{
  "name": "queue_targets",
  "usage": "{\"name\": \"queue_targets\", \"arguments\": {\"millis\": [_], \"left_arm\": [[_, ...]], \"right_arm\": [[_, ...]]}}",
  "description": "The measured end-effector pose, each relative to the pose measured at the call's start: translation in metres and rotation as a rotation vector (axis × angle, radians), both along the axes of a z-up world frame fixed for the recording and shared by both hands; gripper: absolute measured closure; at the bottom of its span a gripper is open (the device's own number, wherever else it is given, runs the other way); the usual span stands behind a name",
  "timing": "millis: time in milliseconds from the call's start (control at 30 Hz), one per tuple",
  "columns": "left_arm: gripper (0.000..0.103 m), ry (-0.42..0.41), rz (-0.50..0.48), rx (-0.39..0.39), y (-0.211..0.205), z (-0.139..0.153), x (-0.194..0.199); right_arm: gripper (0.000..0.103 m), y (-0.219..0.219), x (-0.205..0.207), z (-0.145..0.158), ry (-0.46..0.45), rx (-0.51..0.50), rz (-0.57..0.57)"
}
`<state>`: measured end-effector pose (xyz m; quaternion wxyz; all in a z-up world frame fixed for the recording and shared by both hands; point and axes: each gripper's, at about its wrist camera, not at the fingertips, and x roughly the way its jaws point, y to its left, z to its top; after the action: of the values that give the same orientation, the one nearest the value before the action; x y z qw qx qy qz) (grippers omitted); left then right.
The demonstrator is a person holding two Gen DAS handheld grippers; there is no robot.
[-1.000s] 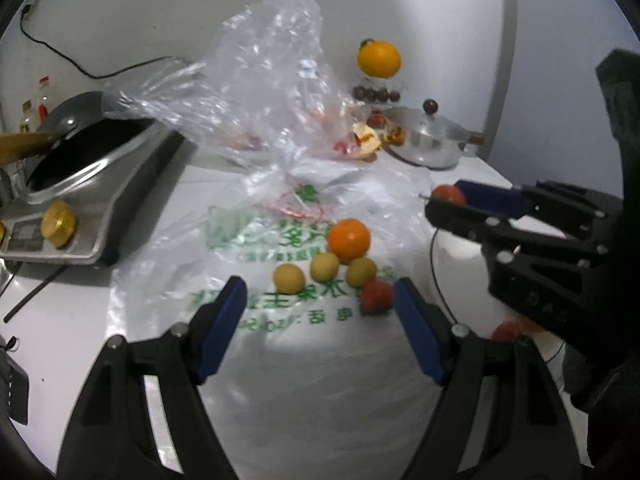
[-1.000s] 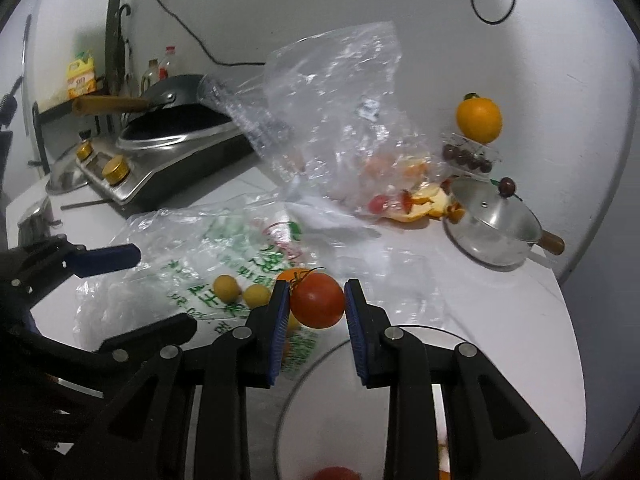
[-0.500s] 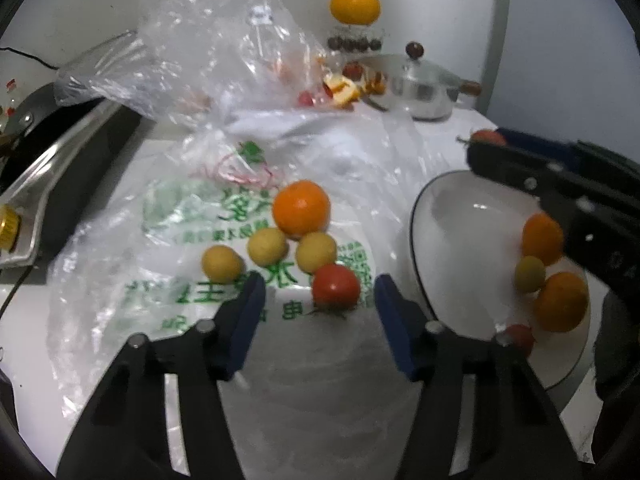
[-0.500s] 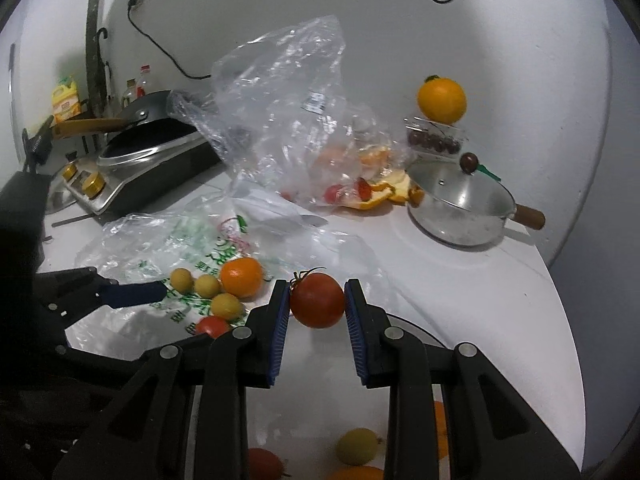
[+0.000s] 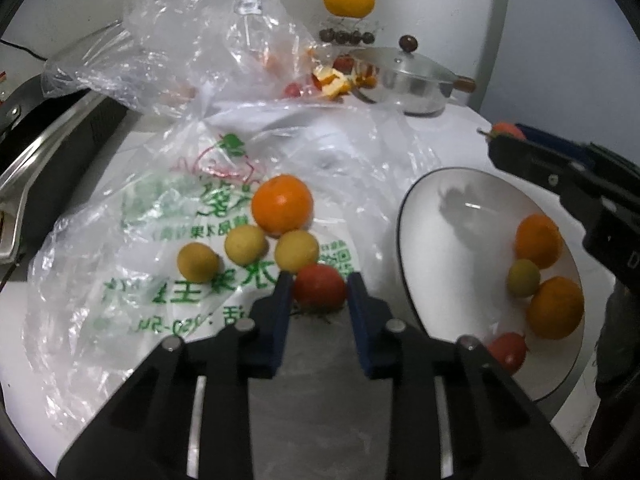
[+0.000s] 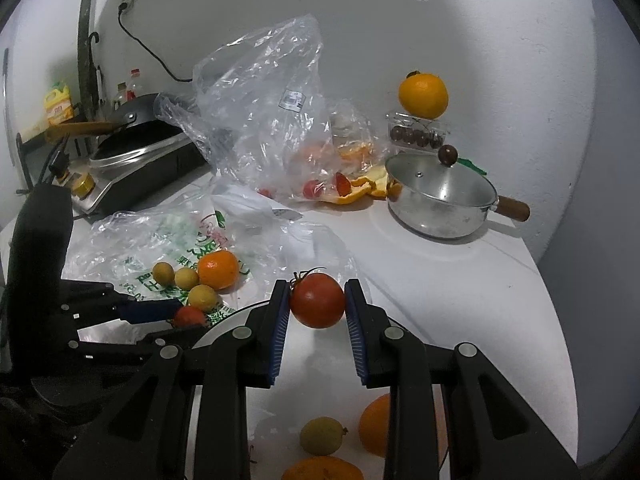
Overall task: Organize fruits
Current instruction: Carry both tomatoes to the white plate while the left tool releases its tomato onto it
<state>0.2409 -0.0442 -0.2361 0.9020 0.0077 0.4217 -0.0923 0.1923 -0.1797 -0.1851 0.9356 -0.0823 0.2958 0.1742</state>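
My left gripper [image 5: 319, 292] is shut on a red tomato [image 5: 319, 289] that lies on the printed plastic bag [image 5: 160, 248]. An orange [image 5: 282, 203] and three small yellow fruits [image 5: 246, 245] lie just beyond it. My right gripper [image 6: 317, 302] is shut on another red tomato [image 6: 317, 300] and holds it above the white plate [image 5: 444, 240]. The plate holds two oranges [image 5: 538, 240], a greenish fruit [image 5: 523, 278] and a small tomato [image 5: 507, 350]. The left gripper also shows in the right wrist view [image 6: 188, 316].
A crumpled clear bag [image 6: 272, 112] with fruit and orange peel [image 6: 352, 196] lies at the back. A lidded steel pot [image 6: 440, 196] stands back right, with an orange [image 6: 423, 95] on a box of dark fruit behind it. A stove with a pan [image 6: 136, 152] stands at left.
My left gripper moved forward and closed on the red tomato on the bag. My right gripper carried its tomato over the plate.
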Motion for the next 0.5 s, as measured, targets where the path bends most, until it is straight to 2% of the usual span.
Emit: {"name": "queue_targets", "arguments": {"millis": [267, 500], "left_arm": [[0.075, -0.049, 0.007, -0.004, 0.002, 0.014, -0.014], [0.075, -0.111, 0.022, -0.009, 0.004, 0.037, -0.028]], "right_arm": [[0.073, -0.007, -0.012, 0.008, -0.022, -0.012, -0.033], [0.073, -0.014, -0.024, 0.015, -0.043, -0.012, -0.052]]}}
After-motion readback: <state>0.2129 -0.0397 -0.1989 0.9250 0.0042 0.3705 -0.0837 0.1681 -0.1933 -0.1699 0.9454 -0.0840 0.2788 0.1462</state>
